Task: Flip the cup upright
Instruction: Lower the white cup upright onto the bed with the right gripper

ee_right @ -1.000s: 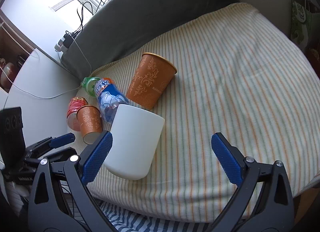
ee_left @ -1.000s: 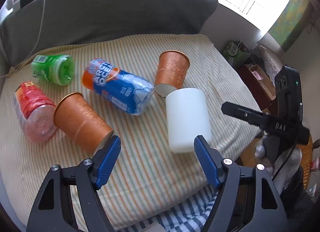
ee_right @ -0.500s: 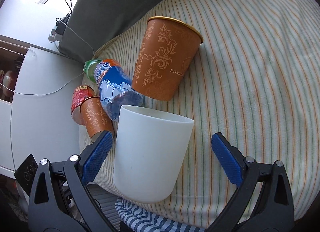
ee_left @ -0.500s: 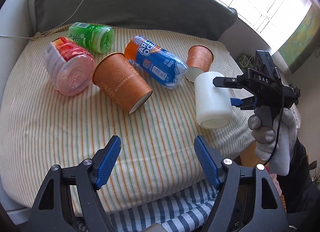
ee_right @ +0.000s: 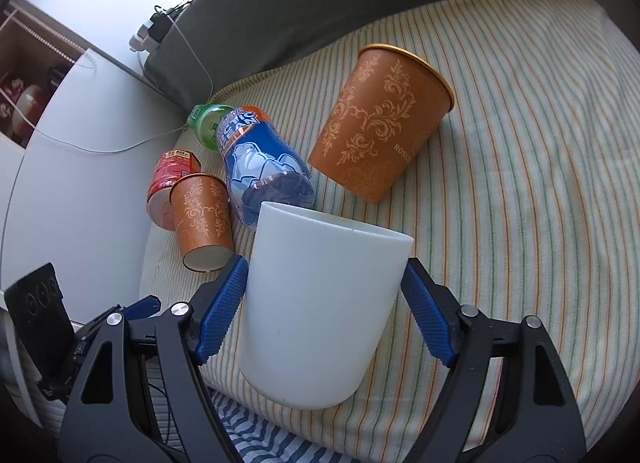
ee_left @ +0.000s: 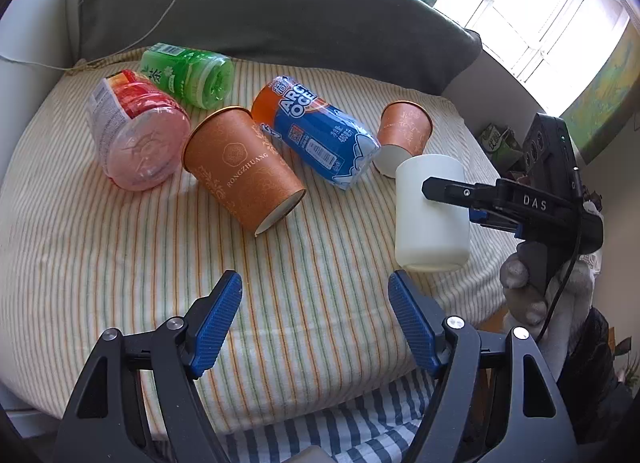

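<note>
The white cup (ee_right: 320, 303) lies on its side on the striped bed cover (ee_right: 540, 183), at lower centre of the right wrist view, rim toward the upper part of the frame and base toward the lens. In the left wrist view it appears at centre right (ee_left: 432, 215), near the cover's front edge.

Change since half a second ago: the right tool (ee_right: 324, 311) has been advanced so that the cup now sits between its two blue pads (ee_right: 222, 307), and the jaw gap has been narrowed from a wide spread to about the cup's width. Both pads are seen at the cup wall; firm clamping cannot be confirmed, since the cup is not yet lifted. The state is judged as closing on the cup rather than a completed grasp.

The left tool (ee_left: 316, 323) is held released, jaws wide, over bare cover at lower centre, well apart from every object. Over the same interval it has been drawn back from the cup.

Two orange paper cups (ee_left: 240, 171) (ee_right: 384, 123), a blue bottle (ee_left: 316, 135), a green bottle (ee_left: 188, 73) and a red bottle (ee_left: 136, 131) lie on their sides across the upper half.

Consequence: approach is judged complete; grasp confirmation, lift and rotation remain.
</note>
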Available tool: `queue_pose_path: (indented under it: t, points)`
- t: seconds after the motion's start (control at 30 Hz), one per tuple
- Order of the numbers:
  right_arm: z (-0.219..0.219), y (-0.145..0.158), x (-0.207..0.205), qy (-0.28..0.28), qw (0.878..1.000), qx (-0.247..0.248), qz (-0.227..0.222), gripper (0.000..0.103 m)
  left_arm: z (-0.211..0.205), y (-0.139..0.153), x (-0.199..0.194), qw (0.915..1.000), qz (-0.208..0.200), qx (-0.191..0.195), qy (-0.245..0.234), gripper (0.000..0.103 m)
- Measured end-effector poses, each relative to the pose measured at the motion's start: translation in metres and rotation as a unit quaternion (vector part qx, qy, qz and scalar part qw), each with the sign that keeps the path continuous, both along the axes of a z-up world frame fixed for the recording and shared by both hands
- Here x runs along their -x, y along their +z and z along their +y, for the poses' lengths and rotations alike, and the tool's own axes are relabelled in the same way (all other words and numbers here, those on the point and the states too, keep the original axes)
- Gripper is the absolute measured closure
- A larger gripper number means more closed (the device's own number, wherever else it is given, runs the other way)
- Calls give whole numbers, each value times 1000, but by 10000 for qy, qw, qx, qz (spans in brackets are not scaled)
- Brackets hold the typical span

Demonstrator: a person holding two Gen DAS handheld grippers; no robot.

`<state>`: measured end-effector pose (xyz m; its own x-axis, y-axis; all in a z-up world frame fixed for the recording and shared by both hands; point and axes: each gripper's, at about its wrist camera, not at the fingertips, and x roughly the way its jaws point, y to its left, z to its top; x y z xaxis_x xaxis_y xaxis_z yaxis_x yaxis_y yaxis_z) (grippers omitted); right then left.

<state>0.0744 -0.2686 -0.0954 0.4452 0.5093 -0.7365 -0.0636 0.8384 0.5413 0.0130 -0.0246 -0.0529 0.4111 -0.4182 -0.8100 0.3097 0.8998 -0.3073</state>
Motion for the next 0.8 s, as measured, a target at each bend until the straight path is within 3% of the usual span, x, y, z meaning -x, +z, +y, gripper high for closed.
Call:
queue_pose_path:
  t: [0.17, 0.33, 0.6, 0.8]
  points:
    - [9, 12, 17, -45, 9950, 670, -736, 22, -11, 6, 2, 9996, -238, -123, 7, 27]
    - [19, 26, 32, -136, 9738, 1636, -1571, 22, -23, 12, 8, 9986, -457, -266, -53, 27]
    - [32, 27, 62, -113, 9497, 2152, -2274, 22, -28, 11, 14, 9981, -532, -299, -100, 27]
    - [35, 26, 76, -117, 9425, 2271, -2451, 22, -28, 12, 16, 9980, -558, -274, -121, 27]
